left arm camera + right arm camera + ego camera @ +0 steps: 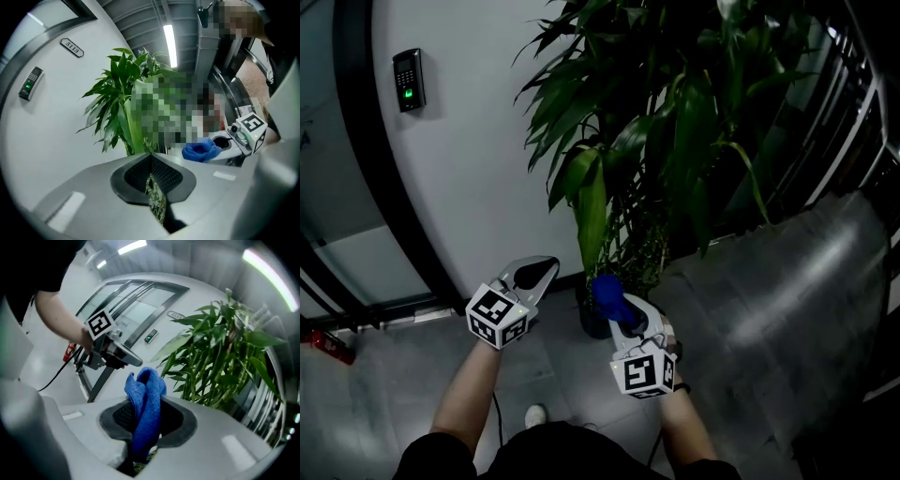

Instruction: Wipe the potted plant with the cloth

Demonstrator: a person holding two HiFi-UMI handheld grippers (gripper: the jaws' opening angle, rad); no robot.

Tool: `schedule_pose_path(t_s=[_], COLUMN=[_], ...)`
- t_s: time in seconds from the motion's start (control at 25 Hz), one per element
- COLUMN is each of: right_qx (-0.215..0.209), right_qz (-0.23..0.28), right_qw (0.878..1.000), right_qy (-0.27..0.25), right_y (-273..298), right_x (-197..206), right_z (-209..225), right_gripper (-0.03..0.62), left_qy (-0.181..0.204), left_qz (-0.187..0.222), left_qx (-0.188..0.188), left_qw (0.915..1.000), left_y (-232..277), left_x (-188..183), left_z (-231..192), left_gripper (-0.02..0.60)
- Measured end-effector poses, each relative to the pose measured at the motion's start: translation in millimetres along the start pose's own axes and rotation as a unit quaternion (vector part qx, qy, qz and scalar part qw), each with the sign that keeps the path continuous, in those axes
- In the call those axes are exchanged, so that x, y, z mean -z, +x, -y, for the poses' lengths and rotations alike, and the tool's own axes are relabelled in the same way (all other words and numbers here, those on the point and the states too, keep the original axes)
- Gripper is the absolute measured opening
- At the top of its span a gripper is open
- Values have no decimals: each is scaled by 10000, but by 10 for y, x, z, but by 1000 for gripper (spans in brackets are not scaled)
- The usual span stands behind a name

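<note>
A tall potted plant (675, 141) with long green leaves stands against the curved white wall, its dark pot (592, 319) on the floor. My right gripper (619, 307) is shut on a blue cloth (607, 295), held just right of the pot and below a drooping leaf (592, 211). The right gripper view shows the cloth (144, 408) bunched between the pads, with the plant (220, 362) beyond. My left gripper (539, 274) hangs shut and holds nothing, left of the pot. In the left gripper view the plant (119, 108) and the cloth (200, 150) lie ahead.
A keypad (409, 80) is mounted on the white wall beside a dark door frame (375, 159). A red extinguisher (328, 345) lies at the floor's left edge. Grey tiled floor (787, 309) stretches to the right, with dark railings (862, 103) behind the plant.
</note>
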State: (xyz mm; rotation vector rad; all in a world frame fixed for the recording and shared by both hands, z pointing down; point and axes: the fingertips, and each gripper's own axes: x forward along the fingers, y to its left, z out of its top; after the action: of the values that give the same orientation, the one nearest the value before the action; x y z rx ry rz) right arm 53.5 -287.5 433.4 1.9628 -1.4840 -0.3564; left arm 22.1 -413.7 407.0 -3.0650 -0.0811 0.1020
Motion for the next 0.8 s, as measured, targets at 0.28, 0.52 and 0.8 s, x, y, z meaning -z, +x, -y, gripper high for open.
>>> schedule_pose_path(t_s=[0.28, 0.52, 0.8], right_qx=[401, 164, 169], right_qz=[1003, 1121, 1267], right_qw=[9602, 9360, 9187], right_qy=[2576, 3331, 3737], right_y=[-281, -342, -449], right_x=[248, 504, 531], right_z=[320, 159, 22], right_gripper=[91, 91, 91], left_qy=[-361, -355, -725], left_qz=[461, 294, 506], left_qx=[-900, -1450, -1775], left_qw=[9942, 9884, 9801], left_y=[-676, -953, -1352], left_x=[-6, 184, 304], left_z=[3, 317, 351], left_gripper=[6, 6, 6])
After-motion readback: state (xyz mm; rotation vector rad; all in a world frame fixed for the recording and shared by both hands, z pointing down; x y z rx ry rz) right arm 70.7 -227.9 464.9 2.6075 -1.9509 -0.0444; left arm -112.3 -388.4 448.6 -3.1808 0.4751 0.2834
